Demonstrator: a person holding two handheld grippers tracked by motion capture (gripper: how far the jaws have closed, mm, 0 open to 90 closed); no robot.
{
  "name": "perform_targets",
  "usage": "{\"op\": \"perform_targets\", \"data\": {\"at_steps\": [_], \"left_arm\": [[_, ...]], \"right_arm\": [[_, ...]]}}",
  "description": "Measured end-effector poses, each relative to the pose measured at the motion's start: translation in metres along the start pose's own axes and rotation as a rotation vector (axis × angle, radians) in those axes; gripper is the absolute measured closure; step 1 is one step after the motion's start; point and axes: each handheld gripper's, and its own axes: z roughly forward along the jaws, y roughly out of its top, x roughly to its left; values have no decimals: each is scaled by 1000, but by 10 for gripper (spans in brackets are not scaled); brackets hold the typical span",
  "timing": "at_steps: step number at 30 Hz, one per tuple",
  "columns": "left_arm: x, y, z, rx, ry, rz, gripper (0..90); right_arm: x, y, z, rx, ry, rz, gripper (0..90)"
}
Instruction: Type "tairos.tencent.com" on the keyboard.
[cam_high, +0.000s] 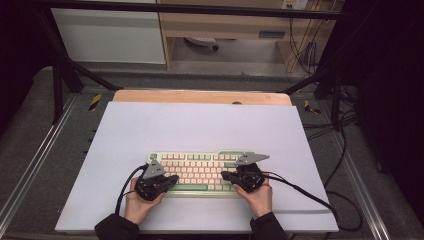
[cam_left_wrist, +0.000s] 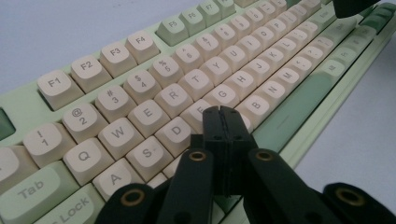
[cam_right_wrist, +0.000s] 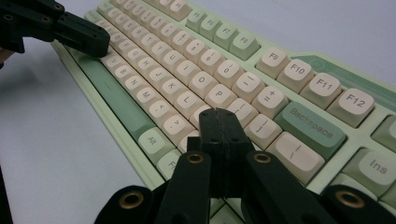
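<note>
A pale green mechanical keyboard with cream and green keycaps (cam_high: 202, 172) lay on a large white sheet (cam_high: 200, 130) that covered the wooden table (cam_high: 200, 96), sitting toward the six o'clock edge of the sheet, just ahead of the person's hands. The left gripper (cam_high: 172, 178) rested over the keyboard's nine o'clock end, and the right gripper (cam_high: 225, 175) over its three o'clock end, their black tips pointing inward toward each other across the lower rows of keys. A black cable (cam_high: 125, 187) trailed from the left gripper toward seven o'clock, and another black cable (cam_high: 305, 195) ran off from the right gripper toward four o'clock.

In the left gripper view the two black jaws of the left gripper (cam_left_wrist: 220, 112) stood pressed flat together with nothing between them, their tips hovering just above the home row beside the F and G keys; whether they touched a keycap could not be told. The other gripper's tip showed at one o'clock, over the far end of the keyboard.

In the right gripper view the right gripper (cam_right_wrist: 217, 113) likewise had its jaws closed tight on nothing, tips poised near the P key and the punctuation keys, with the green Backspace key (cam_right_wrist: 310, 127) at three o'clock.
</note>
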Motion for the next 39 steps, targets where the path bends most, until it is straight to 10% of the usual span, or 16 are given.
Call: {"op": "perform_targets", "data": {"at_steps": [39], "left_arm": [[21,-7,-30,-41,6,-33,900]], "right_arm": [[13,21,21,-24,29,7,900]]}}
